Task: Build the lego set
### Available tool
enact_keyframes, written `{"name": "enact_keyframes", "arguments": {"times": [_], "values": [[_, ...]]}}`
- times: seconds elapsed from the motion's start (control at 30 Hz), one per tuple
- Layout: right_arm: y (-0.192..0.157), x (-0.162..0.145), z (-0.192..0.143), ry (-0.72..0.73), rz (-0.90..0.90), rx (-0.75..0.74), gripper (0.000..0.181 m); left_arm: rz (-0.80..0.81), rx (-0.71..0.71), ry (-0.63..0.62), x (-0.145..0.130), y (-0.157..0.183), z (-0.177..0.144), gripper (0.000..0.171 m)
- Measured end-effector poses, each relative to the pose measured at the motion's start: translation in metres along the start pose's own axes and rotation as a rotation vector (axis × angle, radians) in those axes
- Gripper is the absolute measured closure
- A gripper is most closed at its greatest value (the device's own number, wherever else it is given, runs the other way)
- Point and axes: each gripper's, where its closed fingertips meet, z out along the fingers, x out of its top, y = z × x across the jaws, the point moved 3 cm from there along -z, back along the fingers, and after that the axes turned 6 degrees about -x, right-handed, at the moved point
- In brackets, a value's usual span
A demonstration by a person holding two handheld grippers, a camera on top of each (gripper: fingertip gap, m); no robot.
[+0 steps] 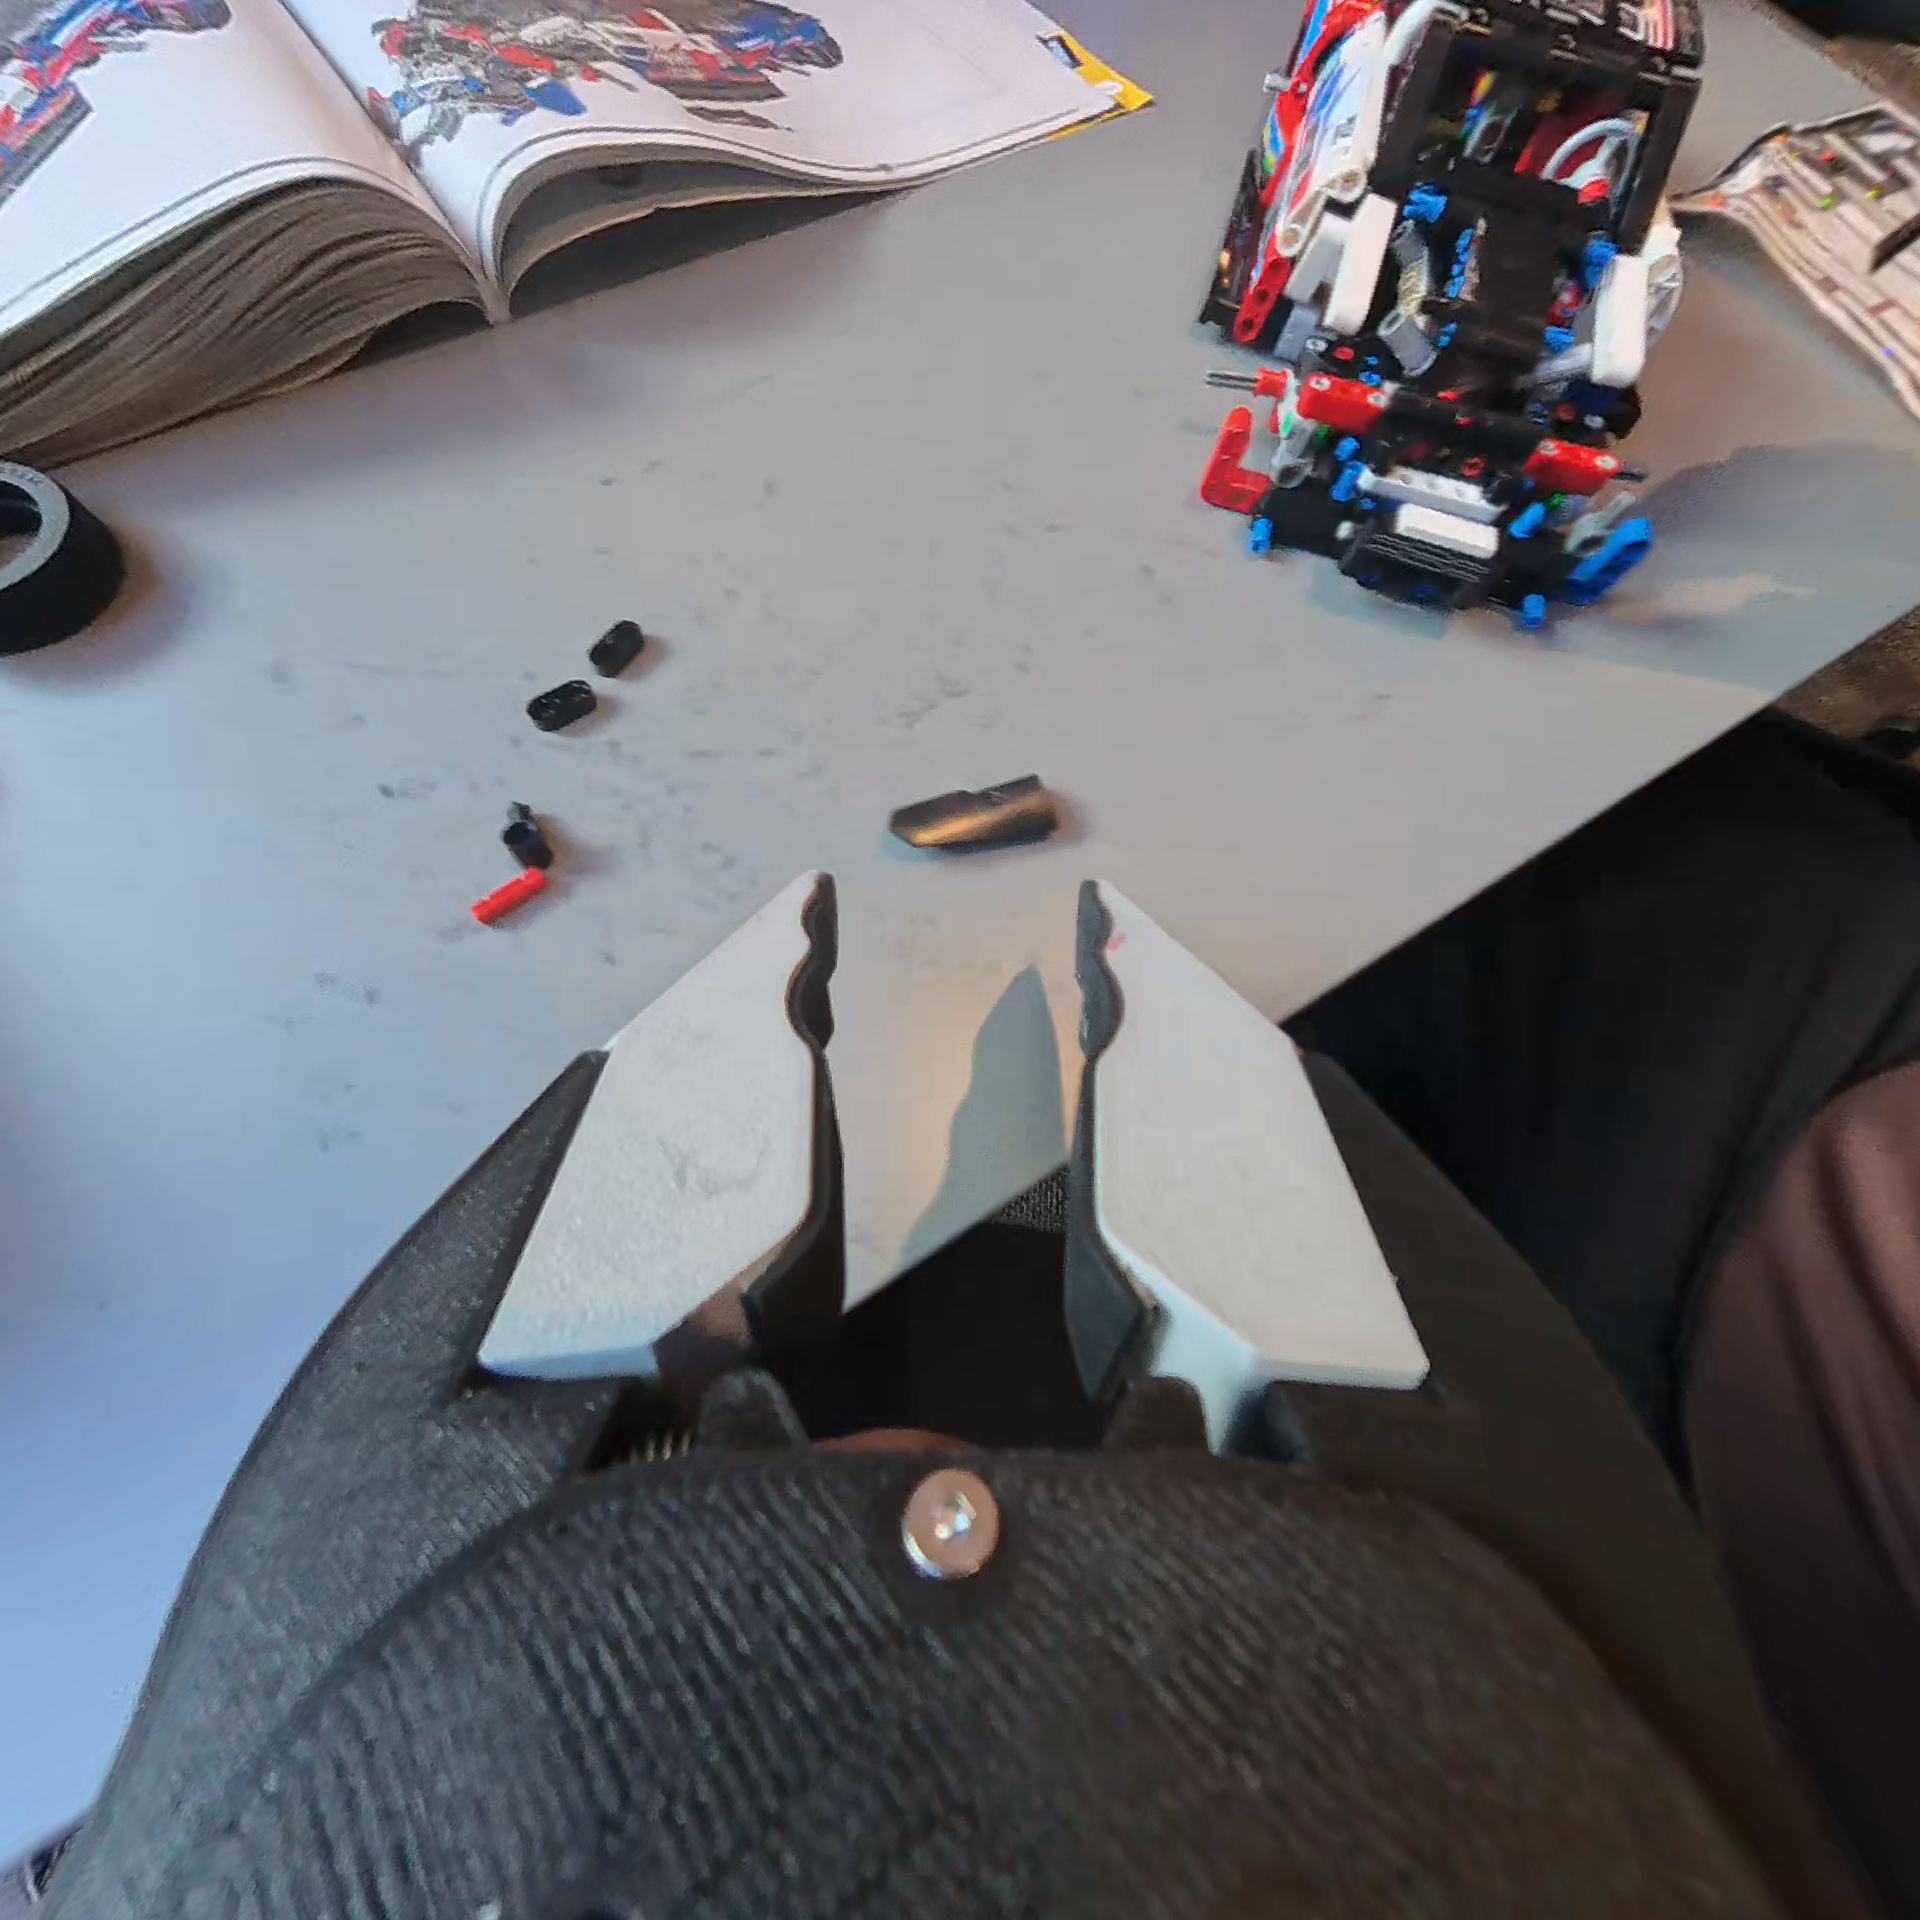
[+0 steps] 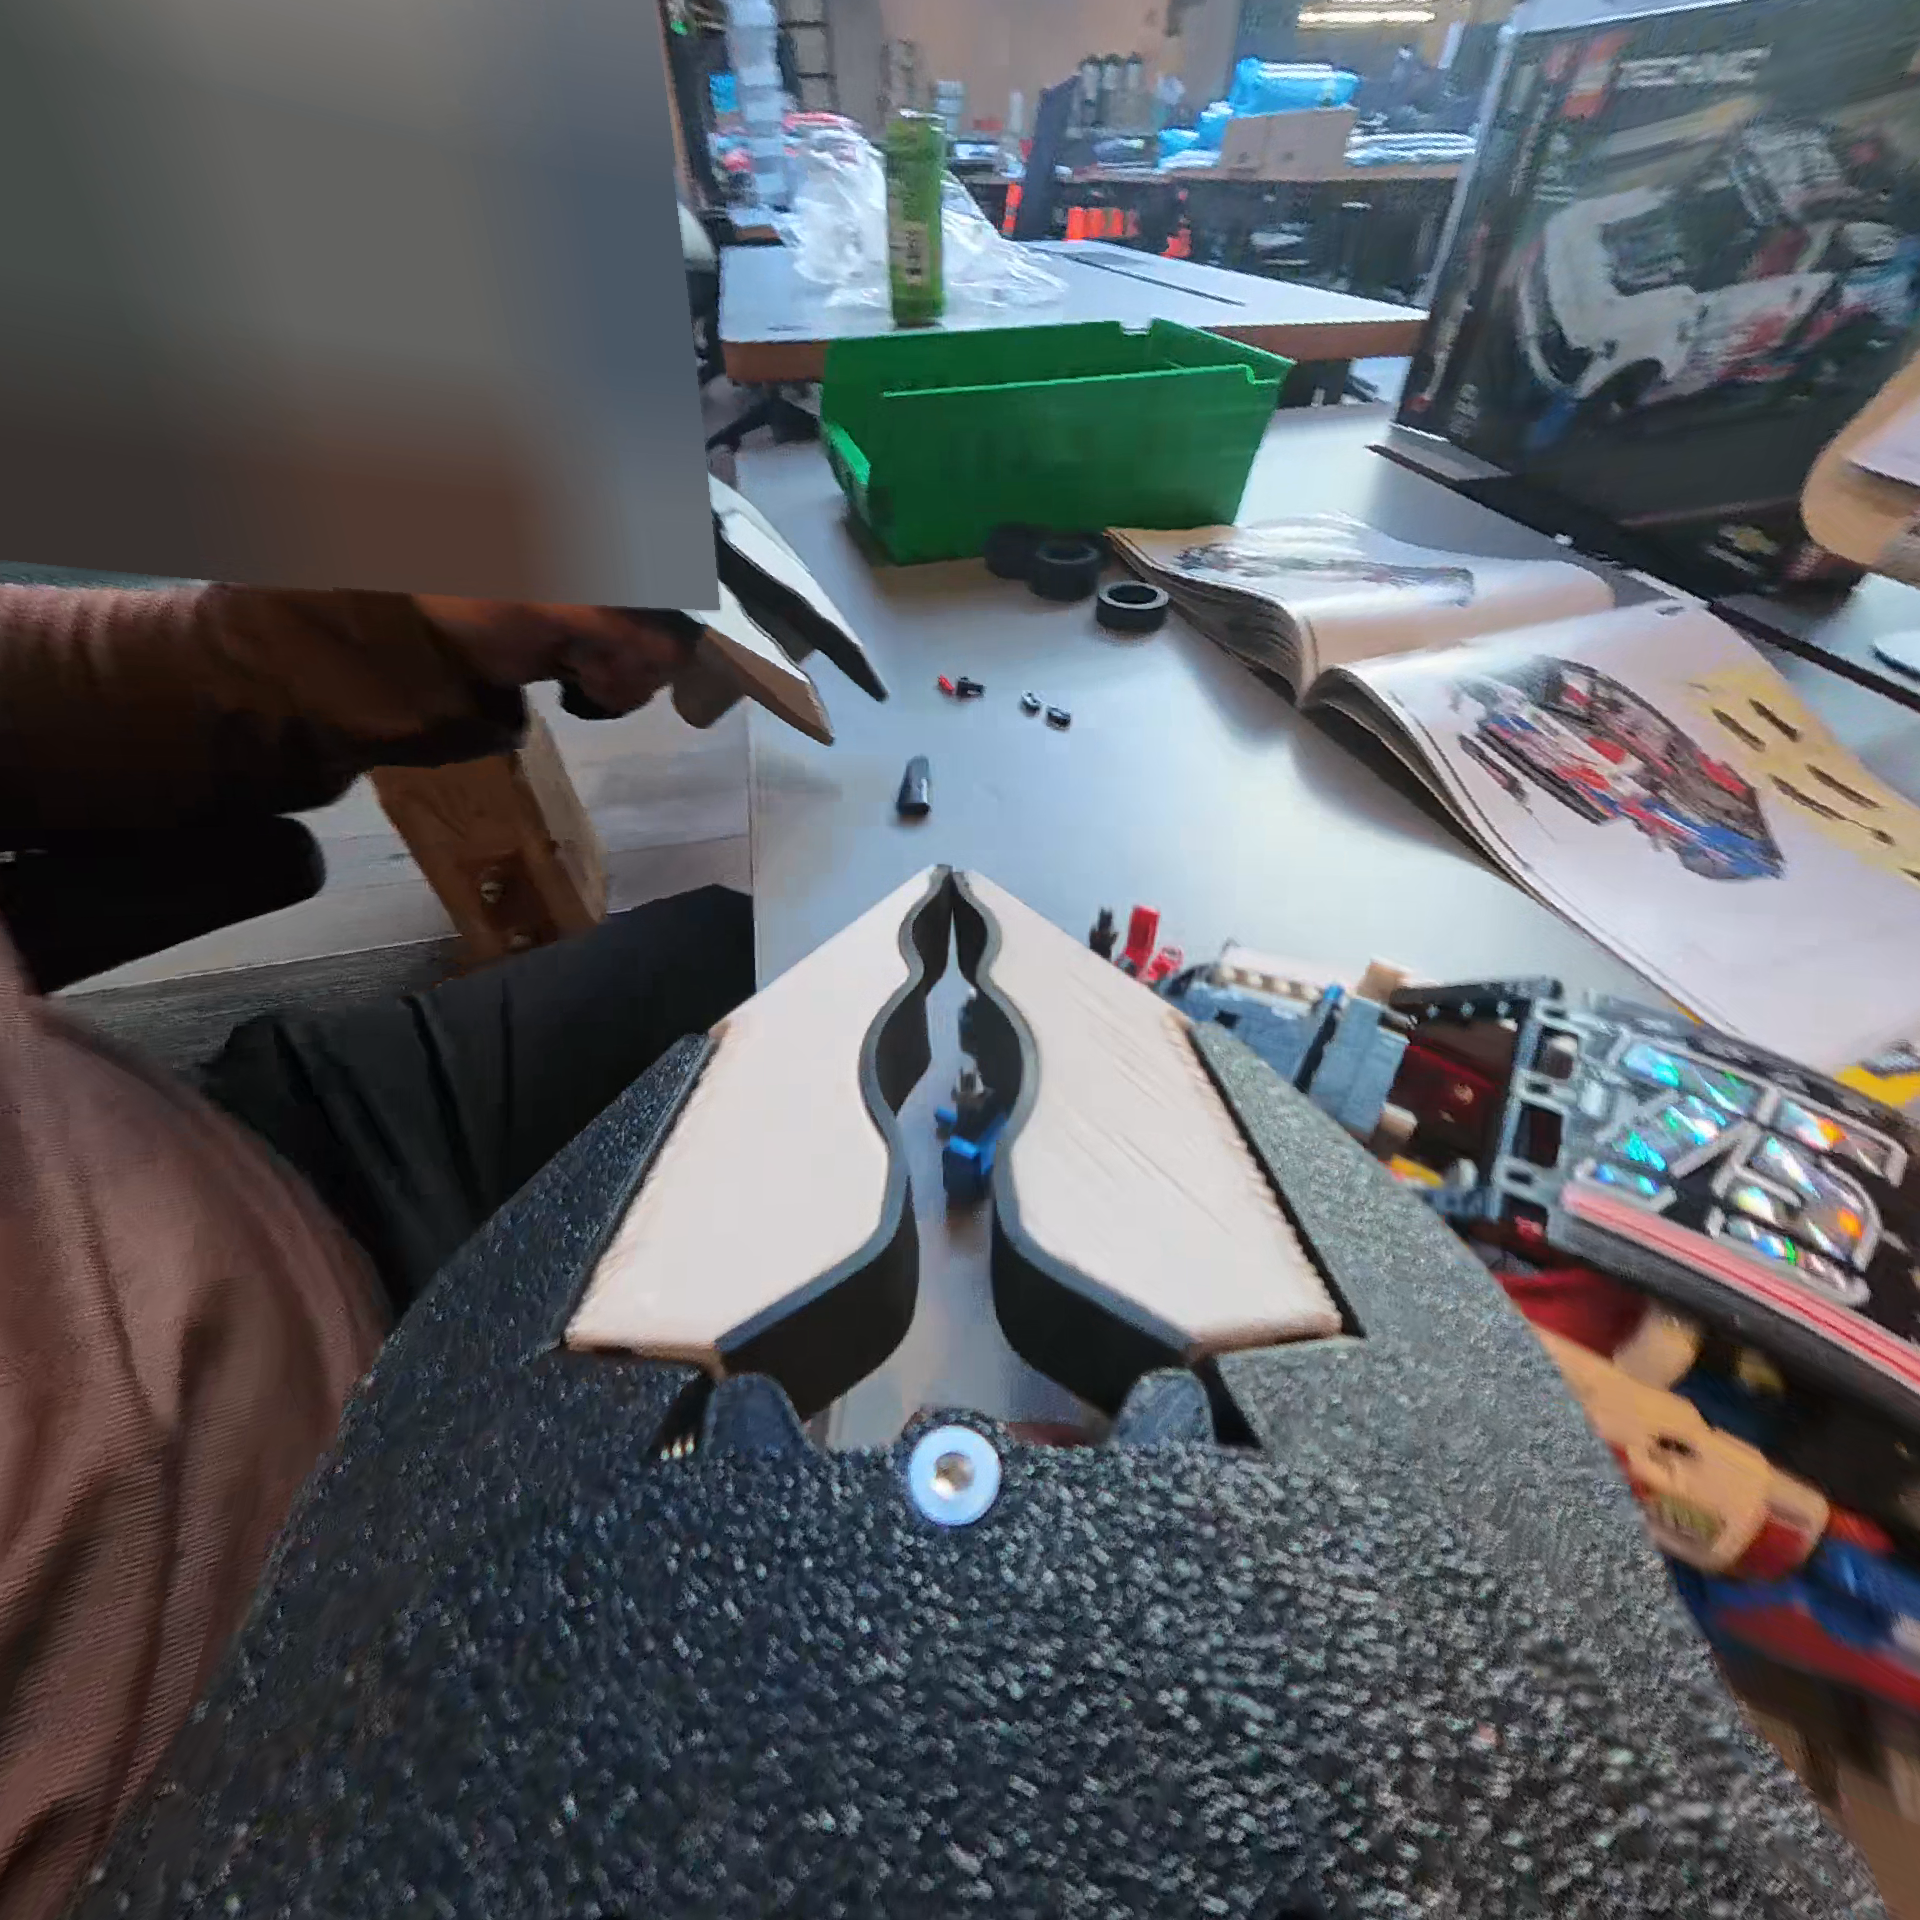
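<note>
The half-built lego car (image 1: 1455, 312) stands nose-down on the grey table (image 1: 935, 416), a dense block of black beams with red and white panels and many blue pins poking out; from my right wrist view its side (image 2: 1621, 1143) shows a black panel with shiny holographic patches. My left gripper (image 1: 956, 894) hangs over the near edge of the table with its fingers well apart and nothing between them. Just ahead of those tips lies a black curved panel piece (image 1: 977, 816). Off to their left lie a short red pin (image 1: 509, 896) touching a small black connector (image 1: 527, 836), and farther on two small black two-hole links (image 1: 587, 677). The car is well apart from that gripper, far ahead and to the right. My right gripper (image 2: 951, 878) has its tips pressed together with nothing held there; through the gap behind them I see a small blue and black piece (image 2: 968, 1138), and I cannot tell whether it is gripped or lies below. The car sits just beside the right finger. The open instruction book (image 1: 436, 156) lies beyond the loose pieces, with a black tyre (image 1: 42, 561) at the left edge.
</note>
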Motion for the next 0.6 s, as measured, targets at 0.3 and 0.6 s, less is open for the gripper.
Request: {"name": "enact_keyframes", "arguments": {"times": [0.3,0.6], "values": [[0.044,0.033,0.043,-0.018,-0.067,0.056,0.181,0.298,-0.112,0.072,0.036,-0.064,0.021,0.128],[0.065,0.046,0.052,0.019,-0.015,-0.073,0.181,0.281,-0.185,0.238,0.052,-0.074,0.006,0.137]]}}
